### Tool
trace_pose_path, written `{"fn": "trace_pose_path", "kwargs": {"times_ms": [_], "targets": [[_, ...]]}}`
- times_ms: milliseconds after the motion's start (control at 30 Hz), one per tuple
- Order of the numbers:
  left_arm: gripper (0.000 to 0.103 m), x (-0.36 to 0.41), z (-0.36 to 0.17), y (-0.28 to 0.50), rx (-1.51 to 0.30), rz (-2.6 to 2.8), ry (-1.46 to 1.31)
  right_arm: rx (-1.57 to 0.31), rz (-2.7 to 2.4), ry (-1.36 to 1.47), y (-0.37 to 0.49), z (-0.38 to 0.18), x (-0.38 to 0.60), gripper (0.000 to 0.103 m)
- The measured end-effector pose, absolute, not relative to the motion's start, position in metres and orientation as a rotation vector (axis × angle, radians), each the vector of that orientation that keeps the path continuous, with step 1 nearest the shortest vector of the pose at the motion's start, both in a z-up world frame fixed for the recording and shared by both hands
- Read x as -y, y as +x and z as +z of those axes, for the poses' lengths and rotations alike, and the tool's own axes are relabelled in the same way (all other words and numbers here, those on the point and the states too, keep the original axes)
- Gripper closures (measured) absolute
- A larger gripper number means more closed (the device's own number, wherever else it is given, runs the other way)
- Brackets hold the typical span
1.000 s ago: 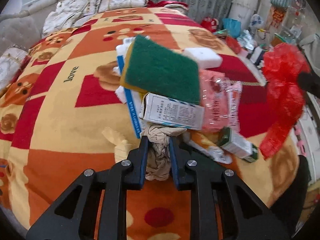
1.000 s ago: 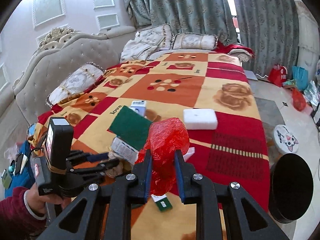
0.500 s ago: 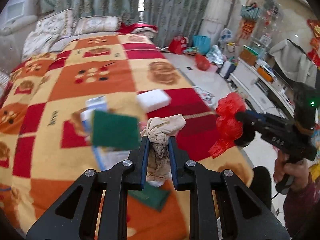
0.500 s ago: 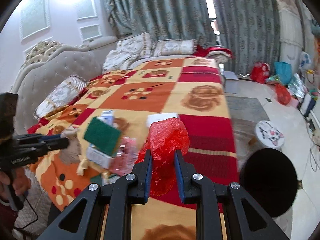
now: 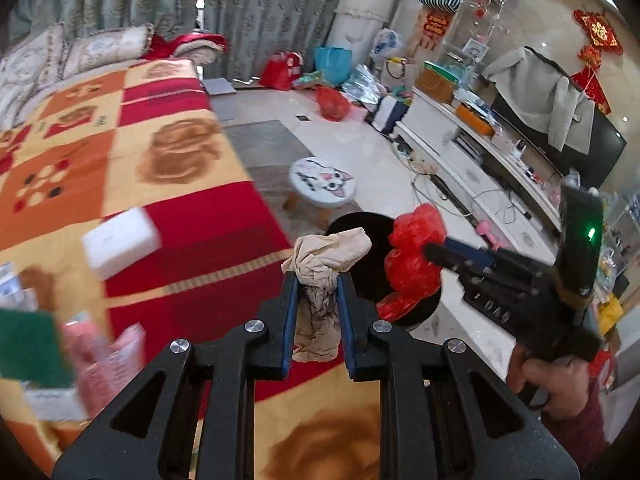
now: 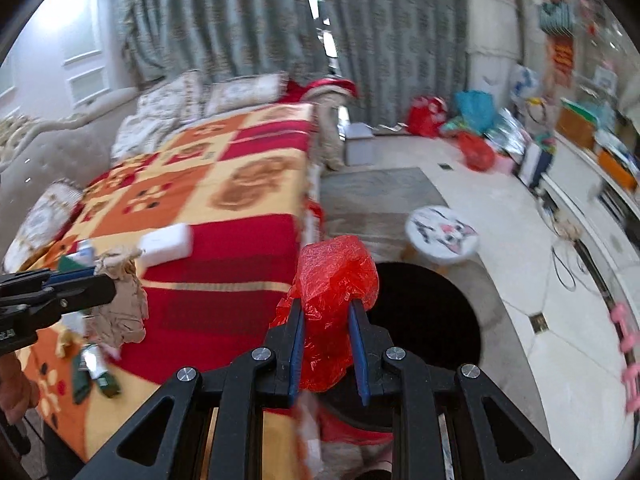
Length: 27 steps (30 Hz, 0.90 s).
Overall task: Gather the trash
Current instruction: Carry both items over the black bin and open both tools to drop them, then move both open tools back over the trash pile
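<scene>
The crumpled cloth [image 5: 324,256] is beige. The plastic bag [image 6: 334,280] is bright red. The round bin [image 6: 432,312] is black. The bed blanket [image 5: 188,152] is checked in red, orange and cream with brown bear heads. The sponge block [image 5: 120,236] is white, the scouring pad [image 5: 28,348] green. The stool [image 6: 442,234] has a white cartoon-cat top. The curtains [image 6: 248,20] are grey-green, patterned.

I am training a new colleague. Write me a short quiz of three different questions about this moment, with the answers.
1. True or false: the left gripper is shut on a beige rag.
2. What does the right gripper hold? A) green sponge B) red plastic bag C) white box
3. Fill in: the round container on the floor beside the bed is coloured ____.

Key:
1. True.
2. B, the red plastic bag.
3. Black; it is the bin.
</scene>
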<state>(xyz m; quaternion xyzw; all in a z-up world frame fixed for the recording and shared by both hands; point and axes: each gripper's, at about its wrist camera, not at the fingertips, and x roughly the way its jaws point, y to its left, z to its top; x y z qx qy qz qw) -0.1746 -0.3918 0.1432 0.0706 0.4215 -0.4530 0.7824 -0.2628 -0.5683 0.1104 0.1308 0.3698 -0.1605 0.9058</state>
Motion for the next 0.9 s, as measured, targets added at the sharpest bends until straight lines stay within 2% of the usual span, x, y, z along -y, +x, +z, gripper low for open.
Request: {"fn": "trace_pose_path", "kwargs": {"times_ms": [300, 333, 367, 400, 433, 467, 567, 900], "targets": [[0.083, 0.468, 0.115, -0.17, -0.994, -1.003, 0.081, -0.772, -0.387, 0.349, -0.271, 0.088, 0.621, 0.083], [0.082, 0.473, 0.112, -0.169, -1.01, -1.005, 0.066, -0.772, -0.391, 0.353, -0.272, 0.087, 0.623, 0.08], [0.078, 0.475, 0.108, -0.167, -1.027, -1.002, 0.048, -0.775, -0.396, 0.355, -0.271, 0.087, 0.624, 0.066], [0.073, 0.476, 0.106, -0.166, -1.039, -0.997, 0.034, -0.775, -0.399, 0.356, -0.272, 0.086, 0.625, 0.058], [0.071, 0.479, 0.103, -0.165, -1.045, -0.989, 0.015, -0.772, -0.398, 0.355, -0.273, 0.085, 0.625, 0.042], [0.064, 0.479, 0.102, -0.165, -1.043, -0.984, 0.005, -0.765, -0.397, 0.352, -0.274, 0.085, 0.625, 0.035], [0.052, 0.473, 0.103, -0.162, -1.035, -0.961, -0.018, -0.77, -0.398, 0.336, -0.277, 0.084, 0.622, 0.035], [0.052, 0.429, 0.124, -0.169, -0.934, -0.814, 0.081, -0.764, -0.363, 0.333, -0.275, 0.085, 0.593, 0.035]]}}
